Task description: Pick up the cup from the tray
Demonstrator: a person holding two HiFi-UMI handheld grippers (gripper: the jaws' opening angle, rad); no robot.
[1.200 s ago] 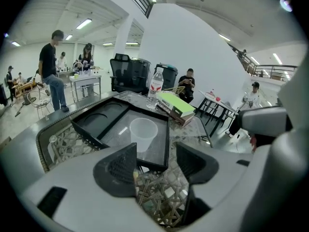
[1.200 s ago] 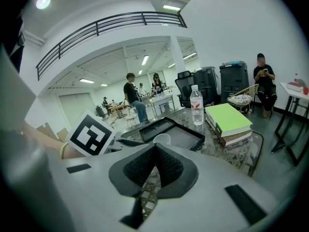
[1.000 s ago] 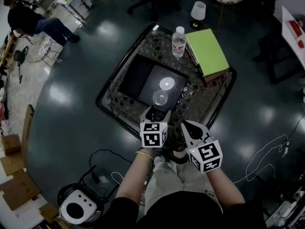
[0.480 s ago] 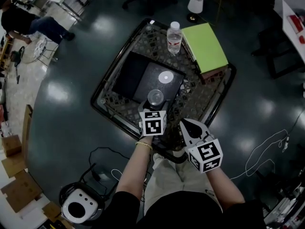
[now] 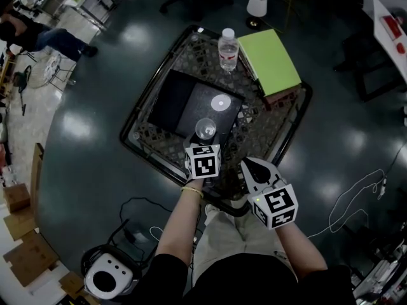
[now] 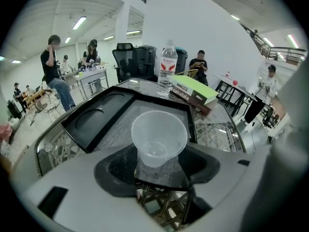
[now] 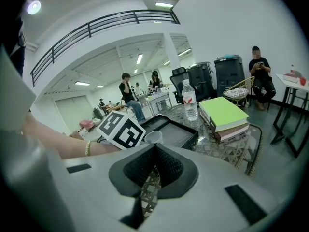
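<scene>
Left gripper view puts the clear plastic cup (image 6: pixel 158 138) right in front of you, upright and empty, on the near end of the black tray (image 6: pixel 104 115). It sits between the two black pads of your left gripper (image 6: pixel 154 170). Those jaws are closing in on it, but a gap shows on either side of the cup's base, so the pads aren't pressing on it. In the head view the cup (image 5: pixel 205 129) stands on the tray's right half at its near edge, just beyond your left gripper (image 5: pixel 204 146).

Farther along that same half of the tray (image 5: pixel 172 100) lies a small white disc (image 5: pixel 220 103), apart from the cup. The left half of the tray has a round recess.

The tray rests on a glass-topped wicker table (image 5: pixel 267 138). At the table's far side a water bottle (image 5: pixel 227 51) stands upright, and just right of it a green book (image 5: pixel 270 59) lies on top of a darker one.

Your right gripper (image 5: pixel 254 170) hangs at the table's near edge, to the right of the left one and well apart from the cup. In the right gripper view its jaws (image 7: pixel 153 166) are drawn together with nothing between them.
</scene>
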